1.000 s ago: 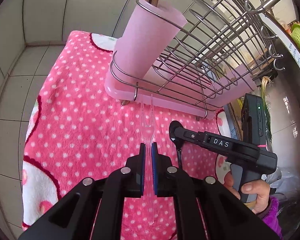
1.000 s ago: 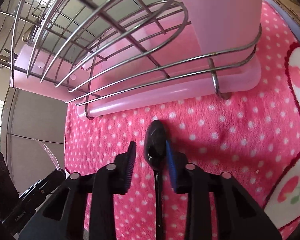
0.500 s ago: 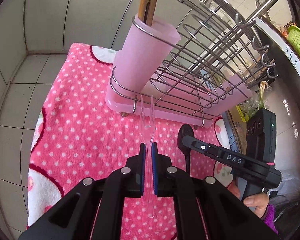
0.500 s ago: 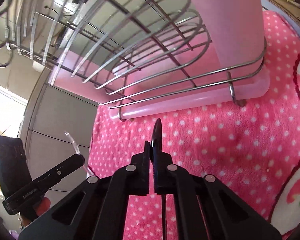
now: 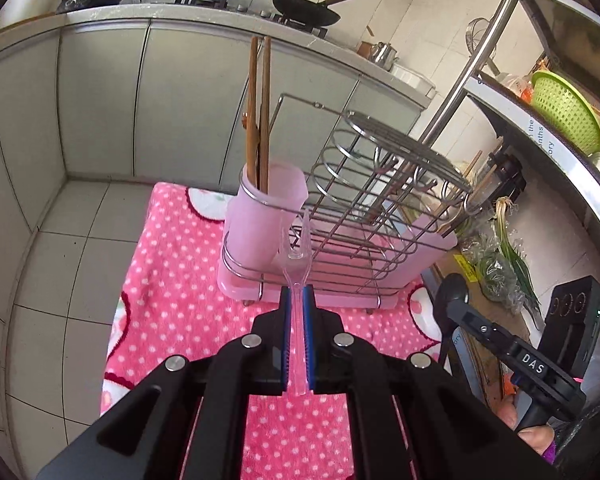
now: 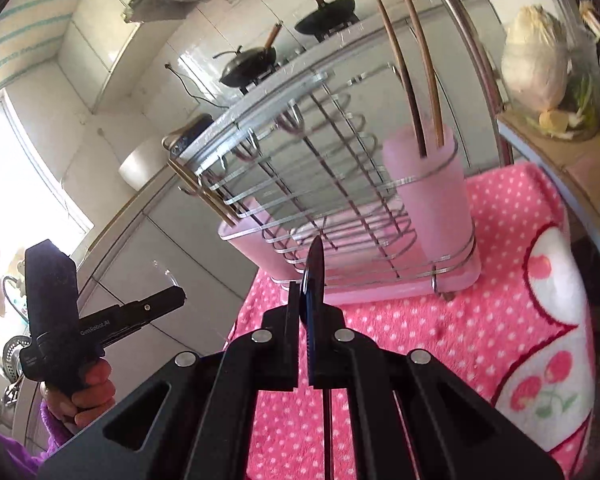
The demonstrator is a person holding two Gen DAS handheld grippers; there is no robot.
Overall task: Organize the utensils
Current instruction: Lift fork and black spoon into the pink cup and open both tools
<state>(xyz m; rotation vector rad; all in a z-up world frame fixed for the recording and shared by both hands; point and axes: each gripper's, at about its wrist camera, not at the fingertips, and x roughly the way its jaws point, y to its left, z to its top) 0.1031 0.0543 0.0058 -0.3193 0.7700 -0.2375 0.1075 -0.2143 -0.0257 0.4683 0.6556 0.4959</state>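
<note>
My left gripper [image 5: 296, 294] is shut on a clear plastic fork [image 5: 295, 256], tines pointing up toward the pink utensil cup [image 5: 259, 216] at the near end of the wire dish rack [image 5: 380, 216]. Two wooden chopsticks [image 5: 259, 112] stand in that cup. My right gripper [image 6: 306, 300] is shut on a black spoon [image 6: 315, 268], held edge-on with its bowl up, in front of the rack [image 6: 320, 184]. The cup [image 6: 432, 184] is to its right. Both grippers are raised above the pink dotted towel [image 5: 171, 280]. The right gripper also shows in the left wrist view [image 5: 456, 304].
The rack stands on a pink tray [image 5: 320, 292] on the towel, on a tiled floor [image 5: 51, 264]. Grey cabinets [image 5: 171, 104] with pans on a stove [image 5: 300, 8] are behind. A metal shelf [image 5: 540, 120] with a green basket [image 5: 568, 116] and vegetables [image 5: 508, 256] is at the right.
My right gripper closed on the black spoon. Both grippers have lifted up and away from the towel with their utensils, so the whole rack and kitchen now show.
</note>
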